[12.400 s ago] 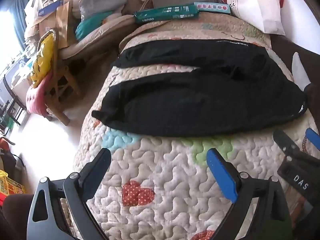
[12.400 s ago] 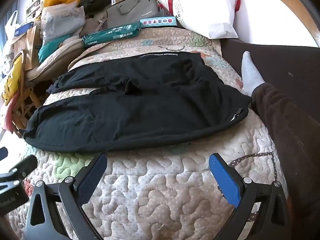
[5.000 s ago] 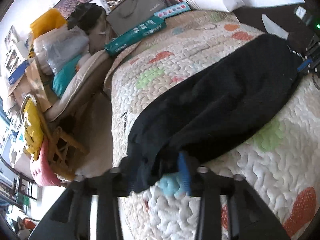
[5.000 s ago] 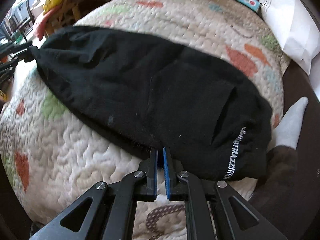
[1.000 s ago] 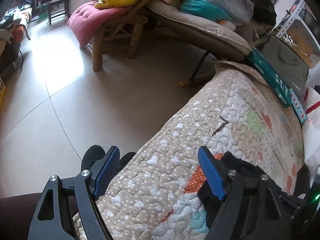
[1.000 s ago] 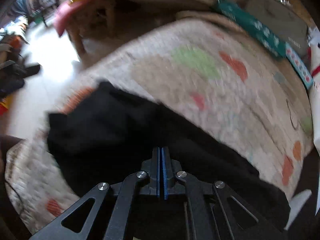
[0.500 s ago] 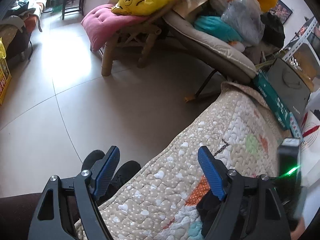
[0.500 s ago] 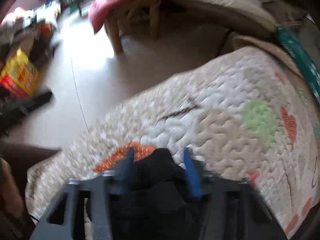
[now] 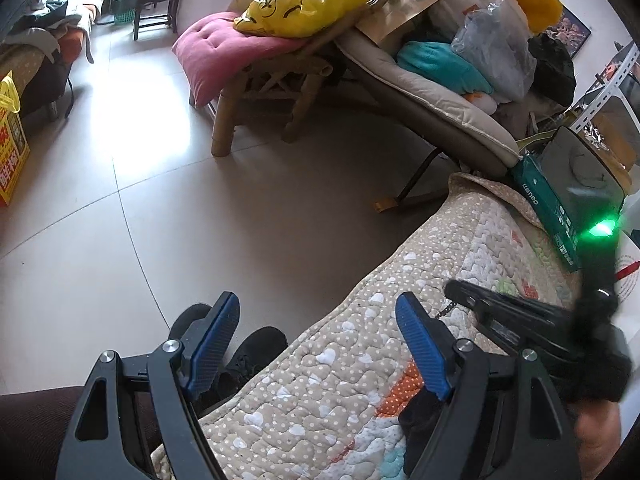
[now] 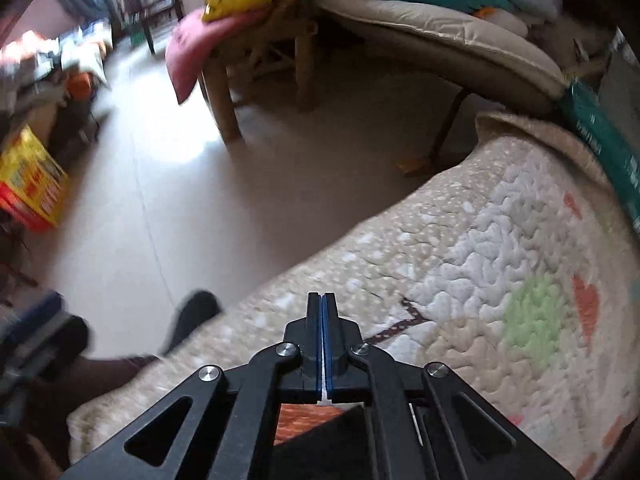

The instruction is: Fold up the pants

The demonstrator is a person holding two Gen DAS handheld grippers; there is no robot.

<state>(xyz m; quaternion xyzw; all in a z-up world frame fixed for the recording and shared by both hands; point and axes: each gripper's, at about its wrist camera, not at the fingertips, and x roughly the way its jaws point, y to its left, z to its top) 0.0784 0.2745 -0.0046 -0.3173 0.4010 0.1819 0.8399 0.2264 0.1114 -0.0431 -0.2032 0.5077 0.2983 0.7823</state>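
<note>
The black pants [image 9: 420, 426] lie on the quilted bed cover [image 9: 320, 384]; only a dark edge shows behind my left gripper's right finger. In the right wrist view a black patch of the pants [image 10: 340, 436] shows under the gripper frame. My left gripper [image 9: 316, 344] is open and empty above the quilt's corner. My right gripper [image 10: 322, 312] has its pads pressed together with nothing between the tips; it also shows in the left wrist view [image 9: 500, 312], over the quilt at the right.
A tiled floor [image 9: 120, 200] lies past the bed's edge. A wooden lounge chair [image 9: 260, 80] carries a pink cushion and a yellow pillow. A padded recliner [image 9: 432, 88] holds bags. A green box [image 9: 548, 208] sits on the bed's far edge. Black shoes [image 9: 240, 344] stand below.
The right gripper has closed its pads and lifted forward off the pants, which have dropped below its frame. The left gripper stays open, tilted slightly up.
</note>
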